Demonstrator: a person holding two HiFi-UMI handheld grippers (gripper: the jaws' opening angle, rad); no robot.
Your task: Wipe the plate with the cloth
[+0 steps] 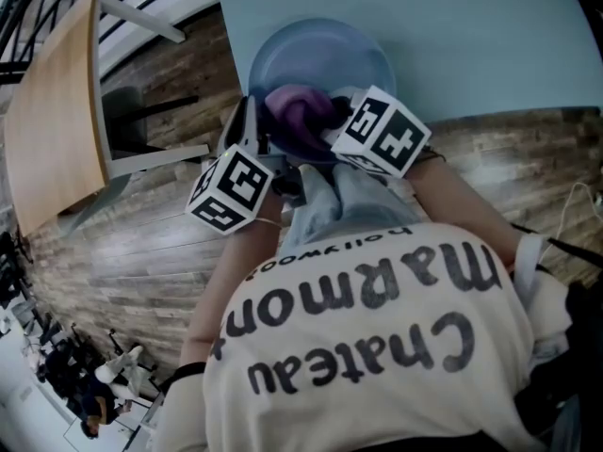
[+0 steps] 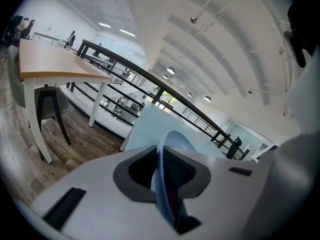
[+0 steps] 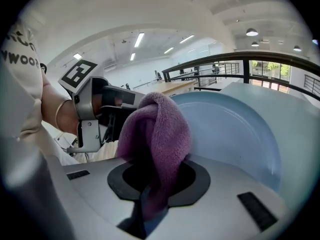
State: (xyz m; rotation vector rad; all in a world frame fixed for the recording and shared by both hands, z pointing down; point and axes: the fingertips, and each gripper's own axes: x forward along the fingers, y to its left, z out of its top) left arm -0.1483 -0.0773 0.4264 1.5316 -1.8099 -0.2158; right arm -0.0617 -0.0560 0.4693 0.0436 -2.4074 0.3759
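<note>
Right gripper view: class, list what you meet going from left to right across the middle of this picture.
cream shirt → left gripper → purple cloth → blue plate → pale blue table

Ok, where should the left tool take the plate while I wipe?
Probably the plate's thin near rim, edge-on from the person's side, where the left tool clamps it now; that leaves the face free for the cloth in the right tool.
</note>
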